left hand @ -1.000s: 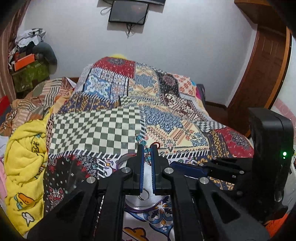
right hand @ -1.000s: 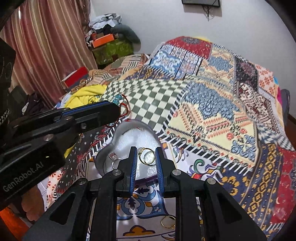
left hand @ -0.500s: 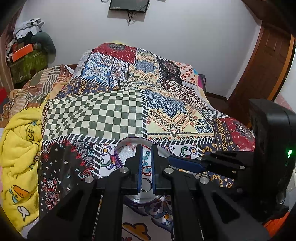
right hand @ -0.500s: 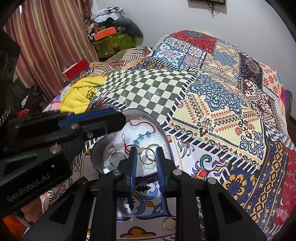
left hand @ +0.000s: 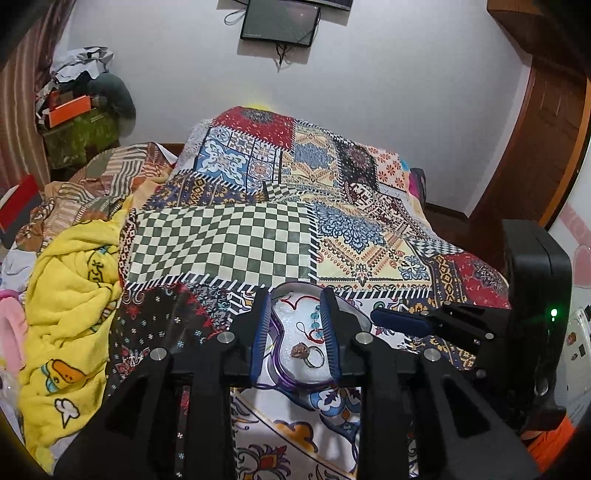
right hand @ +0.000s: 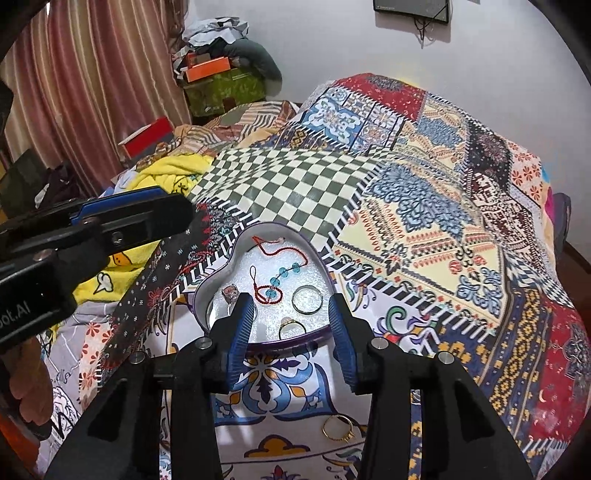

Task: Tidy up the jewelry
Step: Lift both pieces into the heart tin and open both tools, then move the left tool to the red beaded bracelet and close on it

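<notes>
Since a second ago, both my grippers' jaws are opening, nothing between them: left gripper [left hand: 294, 325], right gripper [right hand: 291, 328]. Heart-shaped tin [right hand: 218, 280] on bed holds bracelet [right hand: 280, 273], rings; gold ring [right hand: 338, 428] lies nearer, outside.

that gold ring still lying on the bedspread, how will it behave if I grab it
The gold ring looks thin and smooth, so it would probably slip between pads. Lying flat on the soft bedspread, it likely sinks in rather than rolls. Probably very light.

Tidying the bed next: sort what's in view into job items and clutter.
Job: heart-shaped tin tray, red cord bracelet with blue beads, silver ring, gold ring on the quilt.
Clutter: yellow cartoon blanket, orange box, wall screen.
</notes>
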`<state>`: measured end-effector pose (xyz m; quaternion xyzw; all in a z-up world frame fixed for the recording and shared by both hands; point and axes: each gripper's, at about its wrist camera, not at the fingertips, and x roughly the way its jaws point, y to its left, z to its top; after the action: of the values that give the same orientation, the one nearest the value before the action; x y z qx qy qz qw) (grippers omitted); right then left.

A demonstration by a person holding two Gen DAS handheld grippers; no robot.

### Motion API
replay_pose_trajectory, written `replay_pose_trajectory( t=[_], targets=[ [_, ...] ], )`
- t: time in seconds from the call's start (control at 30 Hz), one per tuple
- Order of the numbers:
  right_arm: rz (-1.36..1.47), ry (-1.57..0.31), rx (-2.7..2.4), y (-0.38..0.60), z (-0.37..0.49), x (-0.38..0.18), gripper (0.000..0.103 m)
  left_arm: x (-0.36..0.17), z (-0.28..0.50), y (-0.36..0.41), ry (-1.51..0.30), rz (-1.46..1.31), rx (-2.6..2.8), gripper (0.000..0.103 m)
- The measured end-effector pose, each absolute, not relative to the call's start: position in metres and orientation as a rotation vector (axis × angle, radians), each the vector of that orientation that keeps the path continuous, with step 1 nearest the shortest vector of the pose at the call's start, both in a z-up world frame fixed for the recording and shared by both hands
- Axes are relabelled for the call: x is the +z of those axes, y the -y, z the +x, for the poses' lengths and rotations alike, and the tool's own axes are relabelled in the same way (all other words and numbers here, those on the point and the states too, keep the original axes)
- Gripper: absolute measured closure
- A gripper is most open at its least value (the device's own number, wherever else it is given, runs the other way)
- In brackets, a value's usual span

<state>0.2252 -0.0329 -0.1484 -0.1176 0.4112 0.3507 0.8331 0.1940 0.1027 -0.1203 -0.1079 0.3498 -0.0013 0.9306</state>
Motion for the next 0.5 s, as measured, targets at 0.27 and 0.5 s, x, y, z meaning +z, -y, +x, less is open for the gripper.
replay_pose_trajectory(
  t=[0.27, 0.5],
  targets=[
    [-0.231, -0.813, 0.715, 0.050, 0.210, -0.121, 0.065, -0.104, 0.174, -0.093, -0.693, -0.193, 0.002, 0.073],
    [-0.188, -0.782, 0.673, 0.077, 0.194, -0.101, 0.064, -0.093, 0.153, -0.079, -0.688, -0.172, -0.005, 0.068]
  ],
)
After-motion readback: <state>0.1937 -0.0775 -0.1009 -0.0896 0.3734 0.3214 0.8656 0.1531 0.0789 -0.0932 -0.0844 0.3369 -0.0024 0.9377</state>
